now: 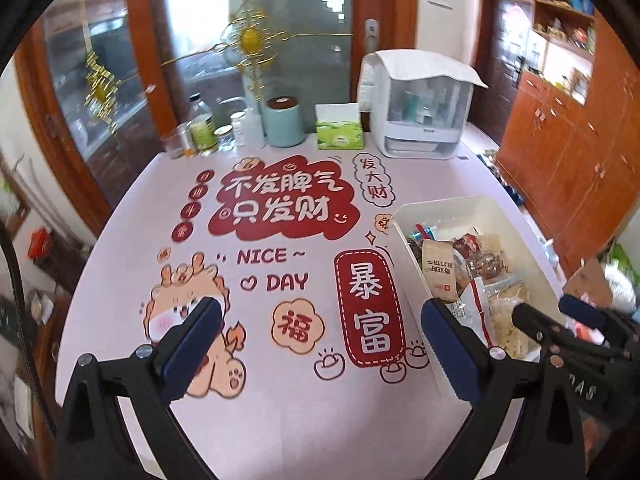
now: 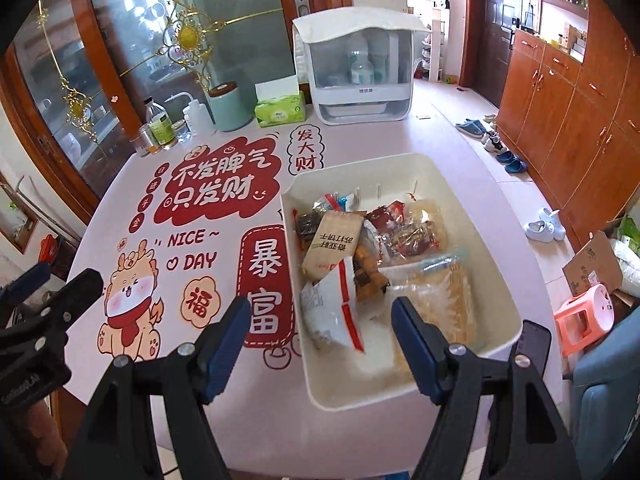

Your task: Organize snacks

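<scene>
Cream plastic forms the bin (image 2: 472, 216) that holds the snacks, sitting at the centre right of the right wrist view on the pink printed bench (image 2: 224, 128), its right wall close to the bench edge above the tiled floor. Inside lie a brown paper packet (image 2: 332, 240), a white pouch with a red stripe (image 2: 336, 312), a clear bag of pale strips (image 2: 444, 304) and some dark red wrapped pieces (image 2: 412, 236), all heaped loosely and overlapping. The right hand-held gripper (image 2: 320, 344) hovers over the near end of the bin with its blue-padded jaws spread wide and nothing between them. The left hand-held gripper (image 1: 320, 344) is equally wide and empty, over the printed cartoon in the lower centre of the left wrist view, with the bin at its right. The likely trouble is the pile itself: closing on one slippery film bag could drag a neighbour up with it or let the chosen one slide out. A push against the light bin's wall might also shove it toward the bench edge, since nothing braces it.
</scene>
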